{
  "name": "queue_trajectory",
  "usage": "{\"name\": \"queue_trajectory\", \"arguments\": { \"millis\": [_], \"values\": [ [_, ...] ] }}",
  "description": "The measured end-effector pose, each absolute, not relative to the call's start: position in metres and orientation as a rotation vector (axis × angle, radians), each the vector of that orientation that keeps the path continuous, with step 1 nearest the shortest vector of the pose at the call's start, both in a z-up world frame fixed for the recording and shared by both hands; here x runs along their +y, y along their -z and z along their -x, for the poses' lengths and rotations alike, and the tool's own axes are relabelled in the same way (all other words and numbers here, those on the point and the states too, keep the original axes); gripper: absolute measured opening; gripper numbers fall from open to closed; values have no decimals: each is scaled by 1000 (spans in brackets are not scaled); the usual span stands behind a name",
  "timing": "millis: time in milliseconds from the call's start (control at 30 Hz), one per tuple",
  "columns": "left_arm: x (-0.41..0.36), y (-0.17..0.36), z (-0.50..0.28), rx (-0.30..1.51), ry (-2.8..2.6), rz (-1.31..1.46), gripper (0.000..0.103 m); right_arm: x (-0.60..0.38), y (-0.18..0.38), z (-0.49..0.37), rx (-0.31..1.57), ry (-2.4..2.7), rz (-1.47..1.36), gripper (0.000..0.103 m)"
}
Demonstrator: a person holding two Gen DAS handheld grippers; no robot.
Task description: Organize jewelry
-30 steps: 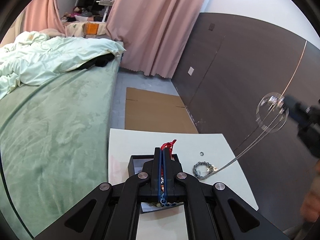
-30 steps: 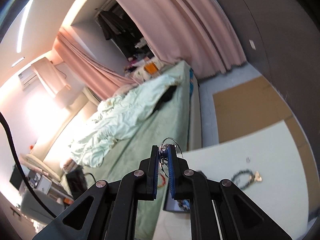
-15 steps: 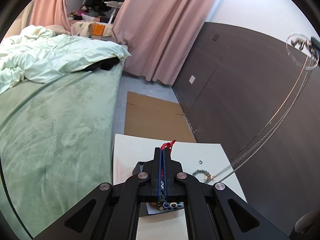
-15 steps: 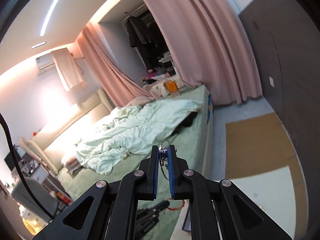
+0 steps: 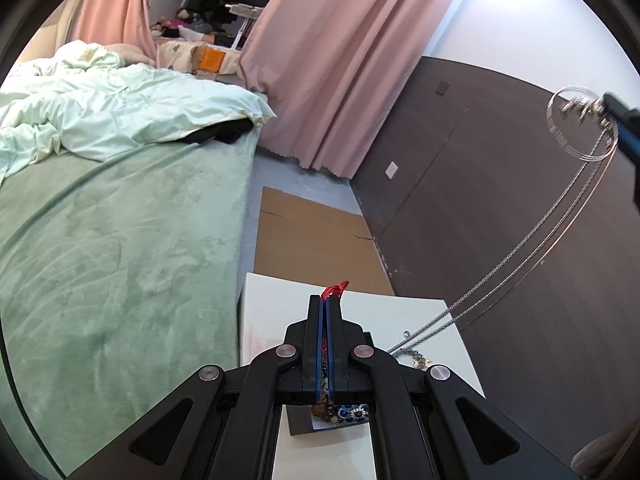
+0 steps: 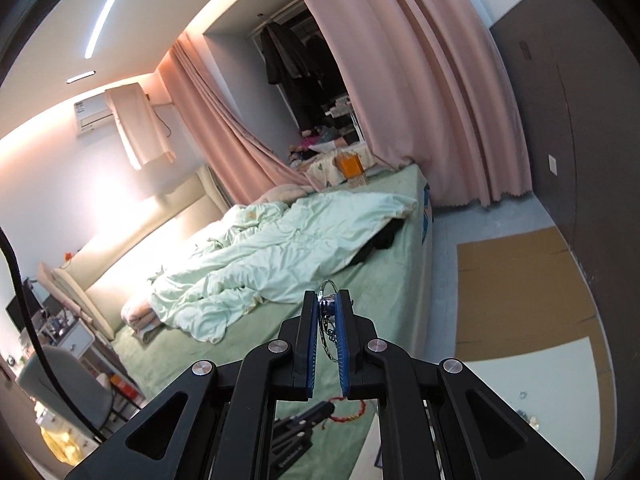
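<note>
The right gripper [image 6: 328, 308] is pinching the thin, limp silver chain necklace [image 5: 520, 248] at its clasp ring; the left gripper [image 5: 325, 300] is clamping a soft red cord bracelet [image 5: 335, 289].

From my left camera, the desk [image 5: 360, 316] lies at six o'clock, the bed [image 5: 120, 248] beside it at nine, flattened cardboard [image 5: 312, 240] on the floor behind it at twelve. A chain [image 5: 520, 256] runs from the desk up toward two o'clock; a small ring [image 5: 406, 334] lies on the desk near its lower end.
</note>
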State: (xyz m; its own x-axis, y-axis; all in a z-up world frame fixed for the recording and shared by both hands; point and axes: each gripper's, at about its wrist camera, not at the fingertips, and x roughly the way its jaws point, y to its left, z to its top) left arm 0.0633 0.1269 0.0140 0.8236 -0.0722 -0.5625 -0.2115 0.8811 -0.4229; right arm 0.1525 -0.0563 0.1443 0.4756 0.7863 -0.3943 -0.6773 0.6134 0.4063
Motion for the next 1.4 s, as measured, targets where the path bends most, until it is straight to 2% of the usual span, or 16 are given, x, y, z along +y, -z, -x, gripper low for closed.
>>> {"name": "queue_trajectory", "arguments": {
  "millis": [200, 500, 767, 800, 833, 900, 1267, 1367, 1400],
  "values": [
    [126, -13, -65, 610, -81, 490, 1, -51, -96, -170, 687, -885, -208, 10],
    [124, -4, -73, 640, -105, 475, 1, -54, 7, -205, 896, -847, -265, 10],
    [116, 6, -85, 675, -116, 447, 1, -58, 59, -222, 1072, -838, -286, 11],
    [114, 7, -86, 679, -113, 445, 1, -61, 63, -222, 1083, -840, -293, 16],
    [112, 8, -88, 682, -110, 444, 1, -65, 64, -222, 1090, -835, -298, 32],
    [107, 10, -92, 691, -100, 440, 1, -77, 63, -221, 1075, -815, -311, 48],
    [66, 28, -117, 779, -19, 418, 2, -153, 50, -217, 1034, -720, -419, 48],
    [56, 35, -124, 828, 17, 435, 9, -173, 52, -211, 1022, -687, -432, 48],
    [54, 37, -124, 836, 21, 435, 18, -180, 54, -209, 1023, -675, -440, 48]
  ]
}}
